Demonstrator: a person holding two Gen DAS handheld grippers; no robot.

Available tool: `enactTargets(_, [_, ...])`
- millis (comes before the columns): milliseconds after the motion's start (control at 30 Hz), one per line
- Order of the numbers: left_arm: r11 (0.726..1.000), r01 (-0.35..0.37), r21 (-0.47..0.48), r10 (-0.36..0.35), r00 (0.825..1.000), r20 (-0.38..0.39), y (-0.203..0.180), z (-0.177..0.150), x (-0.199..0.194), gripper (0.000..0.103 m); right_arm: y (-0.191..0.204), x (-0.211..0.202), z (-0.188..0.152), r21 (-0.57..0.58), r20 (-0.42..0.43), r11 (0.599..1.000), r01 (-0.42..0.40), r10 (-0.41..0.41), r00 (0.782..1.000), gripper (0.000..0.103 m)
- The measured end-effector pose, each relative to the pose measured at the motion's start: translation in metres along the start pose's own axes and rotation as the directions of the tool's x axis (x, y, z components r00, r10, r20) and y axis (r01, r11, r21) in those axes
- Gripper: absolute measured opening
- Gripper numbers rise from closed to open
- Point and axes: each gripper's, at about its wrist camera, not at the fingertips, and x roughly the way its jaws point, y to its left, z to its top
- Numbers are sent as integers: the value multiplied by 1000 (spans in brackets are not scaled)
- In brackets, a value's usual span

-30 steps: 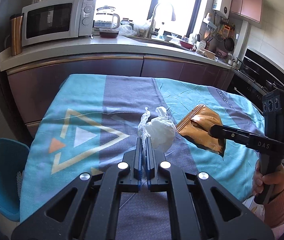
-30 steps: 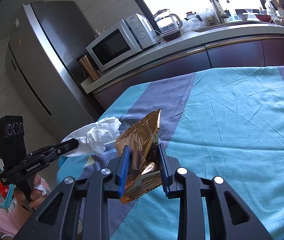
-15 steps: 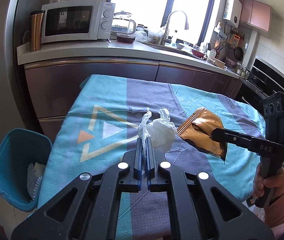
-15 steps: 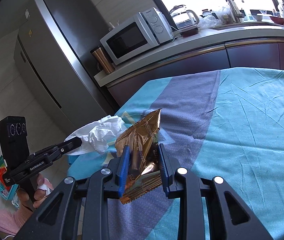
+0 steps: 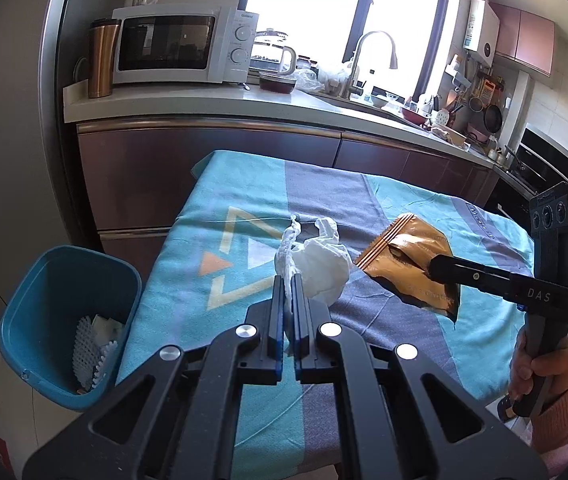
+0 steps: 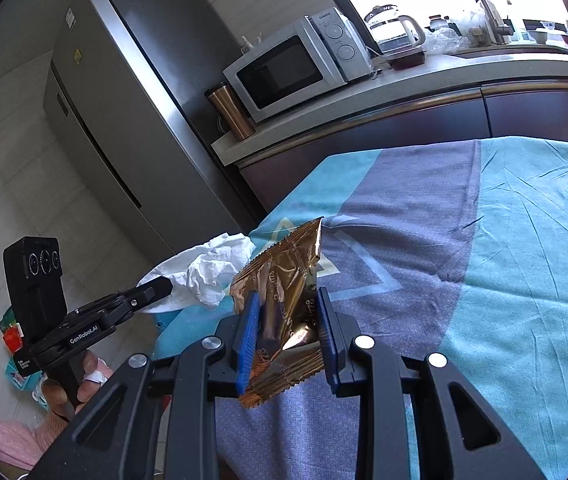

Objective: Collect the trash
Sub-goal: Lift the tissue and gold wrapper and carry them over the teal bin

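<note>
My left gripper (image 5: 288, 280) is shut on a crumpled white tissue (image 5: 319, 266), which sticks out ahead of the fingers above the table. The same tissue (image 6: 208, 270) shows in the right wrist view at the tip of the left gripper (image 6: 162, 290). My right gripper (image 6: 287, 300) is shut on a gold foil snack wrapper (image 6: 284, 280), held upright between the blue pads. In the left wrist view the wrapper (image 5: 411, 256) hangs from the right gripper (image 5: 433, 266) above the cloth. A blue trash bin (image 5: 64, 320) stands on the floor left of the table, with some white trash inside.
The table is covered with a teal and grey cloth (image 5: 343, 200). Behind it runs a counter (image 5: 244, 108) with a microwave (image 5: 176, 44), a copper mug (image 5: 102, 58), a kettle and a sink. A steel fridge (image 6: 124, 100) stands to the left.
Both grippers have drawn back and leftward along the table with their trash. The blue bin has come further into the left wrist view. Neither grip has changed.
</note>
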Motion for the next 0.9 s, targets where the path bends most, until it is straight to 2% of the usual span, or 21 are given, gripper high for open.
enactTargets(900, [996, -83, -45, 84, 996, 28, 35, -6, -29, 4, 28, 27, 3, -31, -54, 996, -88, 87, 995, 27])
